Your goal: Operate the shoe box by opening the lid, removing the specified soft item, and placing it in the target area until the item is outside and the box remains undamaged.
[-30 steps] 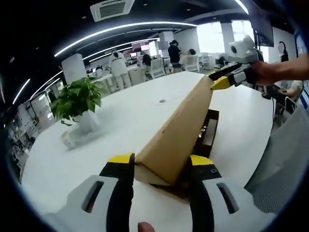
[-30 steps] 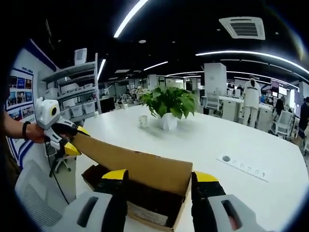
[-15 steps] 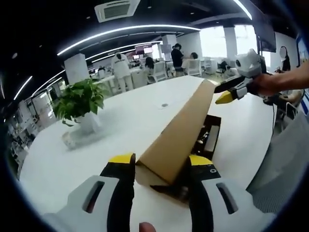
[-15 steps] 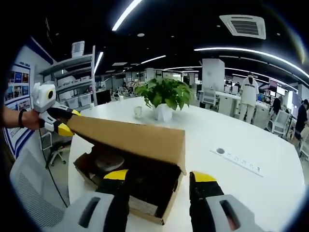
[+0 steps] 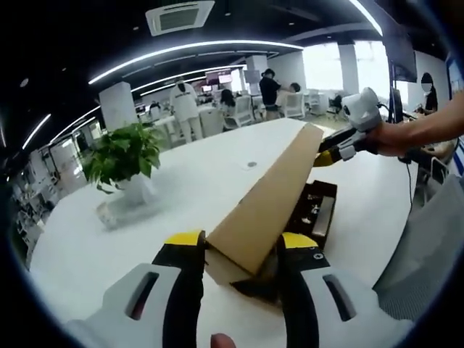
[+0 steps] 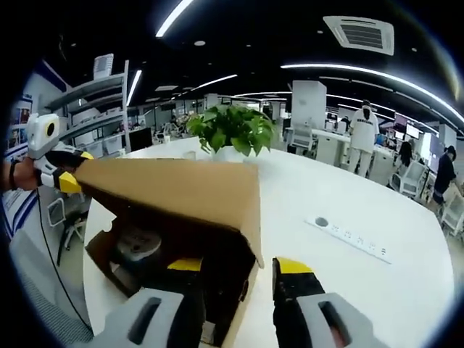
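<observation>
- Left gripper view: left gripper [image 5: 241,246] sitting at the near end of the shoe box [image 5: 317,212], jaws spread apart and standing one on each side of the raised lid [image 5: 264,206]; contact between jaws and cardboard not resolvable, so not clenching anything visibly.
- Lid tilting up and away as one brown cardboard panel, running from between the jaws toward its far corner.
- Right gripper [image 5: 328,154] entering from the right, held by a hand [image 5: 390,138], yellow tips meeting the far corner of the lid; open or clenched: cannot tell.
- Dark interior of the box showing to the right of the lid; contents too small to identify.
- White table [image 5: 174,188] extending wide on the left; one potted plant [image 5: 119,156] standing well apart from the box.
- Right gripper view: right gripper [image 6: 239,267] positioned at the box's near end, jaws parted, lid corner hanging just above them, nothing seen gripped.
- Left gripper [image 6: 65,174] touching the lid's far corner at left.
- One round grey item [image 6: 138,243] lying inside the box under the lid.
- One power strip [image 6: 359,238] lying on the open tabletop to the right.
</observation>
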Action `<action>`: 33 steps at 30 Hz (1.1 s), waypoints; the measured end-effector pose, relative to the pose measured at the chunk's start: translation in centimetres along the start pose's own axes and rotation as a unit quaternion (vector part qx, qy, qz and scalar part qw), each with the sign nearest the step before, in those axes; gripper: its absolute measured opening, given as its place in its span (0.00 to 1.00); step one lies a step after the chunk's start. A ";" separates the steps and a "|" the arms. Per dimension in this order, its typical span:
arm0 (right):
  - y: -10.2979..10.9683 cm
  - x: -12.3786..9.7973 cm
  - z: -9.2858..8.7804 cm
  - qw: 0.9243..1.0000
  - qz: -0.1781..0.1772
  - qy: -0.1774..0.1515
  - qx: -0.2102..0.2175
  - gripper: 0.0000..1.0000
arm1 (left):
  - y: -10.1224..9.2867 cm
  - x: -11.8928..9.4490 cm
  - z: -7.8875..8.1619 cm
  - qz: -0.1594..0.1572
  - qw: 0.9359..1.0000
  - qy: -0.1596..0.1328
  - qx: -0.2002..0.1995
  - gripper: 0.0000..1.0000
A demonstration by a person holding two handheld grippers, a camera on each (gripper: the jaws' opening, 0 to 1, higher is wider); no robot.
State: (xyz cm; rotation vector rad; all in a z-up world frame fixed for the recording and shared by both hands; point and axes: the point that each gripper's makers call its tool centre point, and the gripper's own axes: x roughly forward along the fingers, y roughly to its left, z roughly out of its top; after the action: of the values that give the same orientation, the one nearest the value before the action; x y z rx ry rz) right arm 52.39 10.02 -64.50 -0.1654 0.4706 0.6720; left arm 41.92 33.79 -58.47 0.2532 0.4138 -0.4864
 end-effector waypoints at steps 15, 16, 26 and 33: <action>-1.6 3.0 1.2 1.000 -0.021 0.017 -0.010 0.09 | 1.1 0.4 1.0 0.003 1.000 -0.007 -0.012 0.37; -1.7 3.2 1.4 1.000 -0.023 0.016 -0.011 0.07 | 1.2 0.4 1.1 0.004 1.000 -0.008 -0.014 0.37; -2.1 3.9 2.3 0.999 -0.029 0.027 -0.019 0.00 | 2.2 0.8 1.7 0.010 0.999 -0.020 -0.035 0.37; -2.2 4.3 2.8 0.999 -0.031 0.038 -0.024 0.00 | 2.8 0.7 1.5 0.020 0.998 -0.028 -0.055 0.37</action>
State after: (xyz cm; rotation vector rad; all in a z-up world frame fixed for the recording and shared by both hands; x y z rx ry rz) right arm 57.75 11.50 -64.07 -0.2506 0.5205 0.6179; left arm 44.38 35.44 -57.08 0.1412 0.3790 -0.4286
